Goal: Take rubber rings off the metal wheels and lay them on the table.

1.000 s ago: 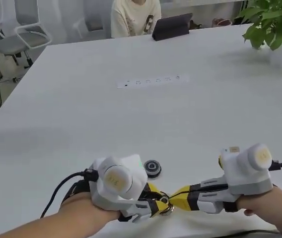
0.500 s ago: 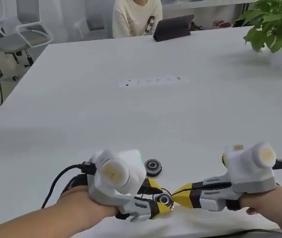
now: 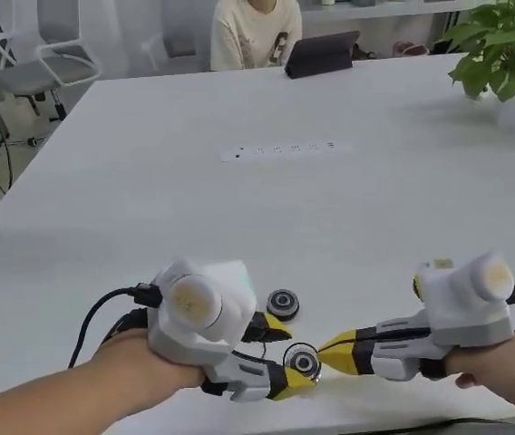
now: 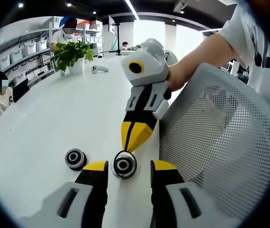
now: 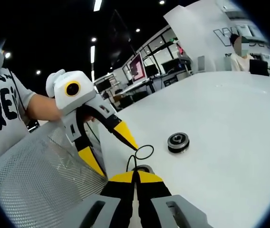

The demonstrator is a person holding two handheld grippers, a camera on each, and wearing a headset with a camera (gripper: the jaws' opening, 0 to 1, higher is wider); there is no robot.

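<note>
Stretching easily, the rubber ring is judged light, limp and likely to snap back; take it by a lifted strand. The metal wheel is judged stiff, heavier and apt to roll; hold it across the rim. It sits near the table edge between the part-open jaws of the left gripper. The right gripper, held low and opposite, has its jaws closed, apparently pinching the ring's loop beside the wheel. A second wheel lies nearby.

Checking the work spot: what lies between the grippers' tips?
A metal wheel, inside the left gripper's open jaws, in the left gripper view; the right gripper, shut on a rubber ring, touches it.
</note>
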